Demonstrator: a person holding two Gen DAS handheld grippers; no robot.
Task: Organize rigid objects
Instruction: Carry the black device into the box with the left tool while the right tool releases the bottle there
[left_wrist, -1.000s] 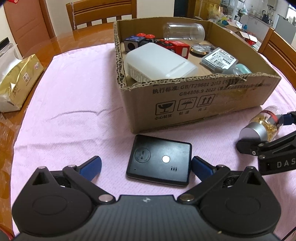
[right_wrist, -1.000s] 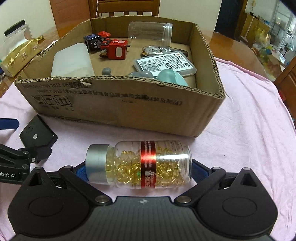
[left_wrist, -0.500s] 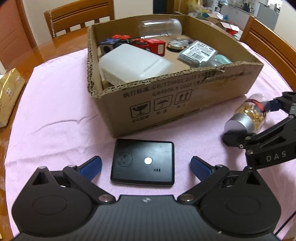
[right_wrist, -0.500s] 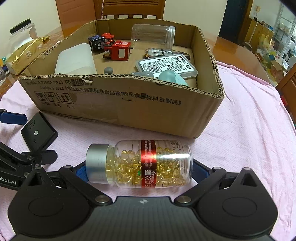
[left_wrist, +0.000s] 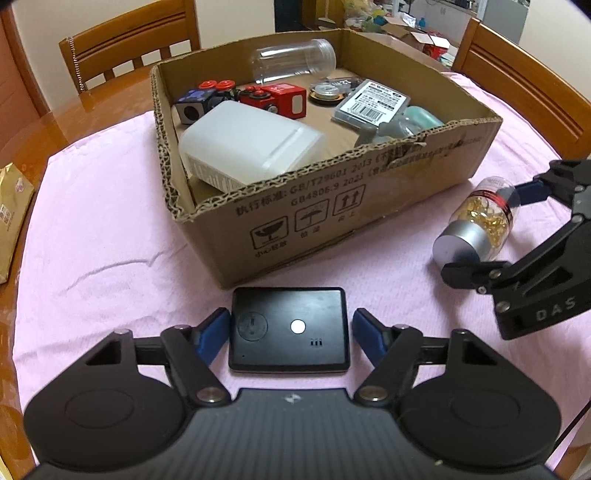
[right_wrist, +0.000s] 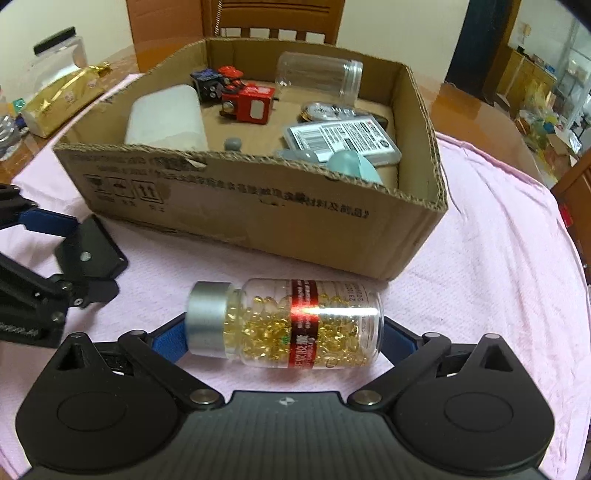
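The left gripper (left_wrist: 290, 332) is closing on the flat black rectangular device (left_wrist: 289, 329) lying on the pink cloth (left_wrist: 110, 236) — left pad touching, right pad just clear. The right gripper (right_wrist: 284, 341) is clamping the clear capsule bottle with a silver cap (right_wrist: 291, 325) — lying sideways before the cardboard box (right_wrist: 258, 218).

Two wrist fisheyes, each close above the desk (left_wrist: 110, 236), angled down past own fingers. Both face the cardboard box (left_wrist: 369, 206) (right_wrist: 258, 221); left view from its left, right view from its right.

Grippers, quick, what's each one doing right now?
Left gripper: closing around the black device, small gap on one side.
Right gripper: straddling the capsule bottle; grip cannot be told.
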